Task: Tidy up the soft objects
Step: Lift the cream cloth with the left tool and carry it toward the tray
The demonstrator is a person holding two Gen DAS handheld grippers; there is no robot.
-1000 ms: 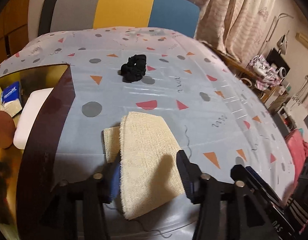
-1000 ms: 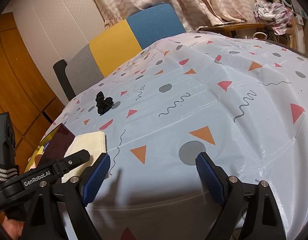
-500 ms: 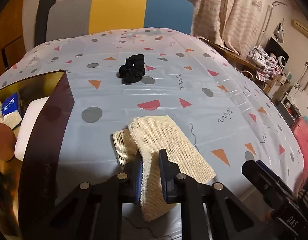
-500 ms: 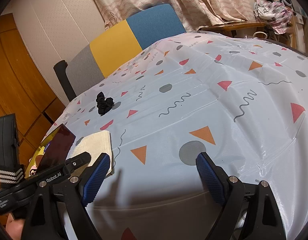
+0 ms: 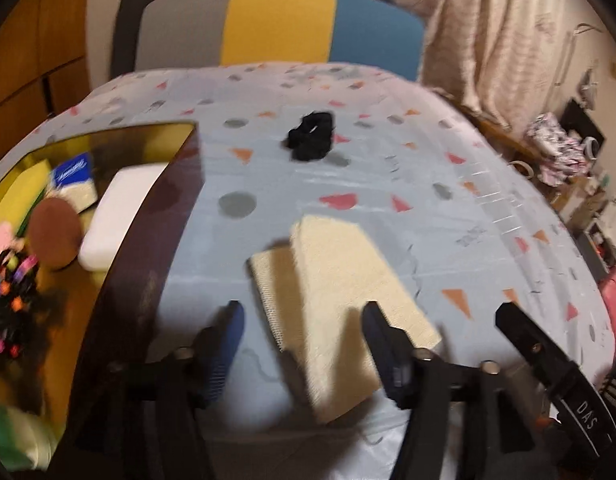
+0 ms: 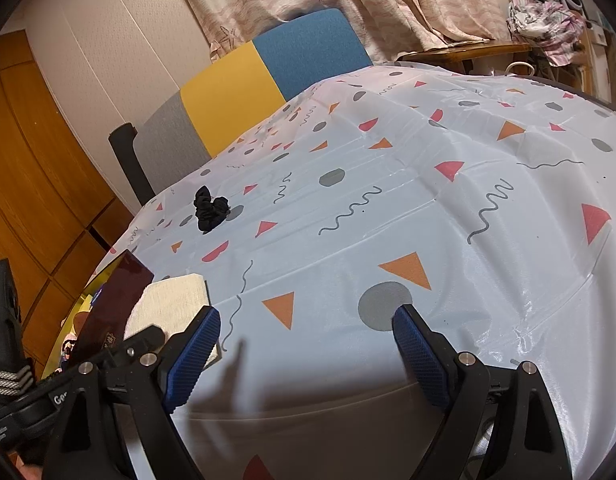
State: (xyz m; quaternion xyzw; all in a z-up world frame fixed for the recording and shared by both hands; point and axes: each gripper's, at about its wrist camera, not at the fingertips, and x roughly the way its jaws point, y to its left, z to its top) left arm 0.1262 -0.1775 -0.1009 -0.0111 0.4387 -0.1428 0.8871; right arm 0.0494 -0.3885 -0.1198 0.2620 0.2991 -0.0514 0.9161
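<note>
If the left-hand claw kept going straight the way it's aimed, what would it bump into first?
Most likely the cream cloth folded on the tablecloth. It lies between the left gripper's opening jaws, untouched by them. The black scrunchie lies farther along, though depth is uncertain.

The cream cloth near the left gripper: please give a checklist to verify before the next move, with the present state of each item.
1. Left gripper jaws clear of the cream cloth: ok, opening, cloth lies between them unpinched.
2. Cloth flat on the table: ok.
3. Box has free room: cannot tell.
4. Right gripper empty: ok, open.
5. Black scrunchie already stored: not ok, on the table.
</note>
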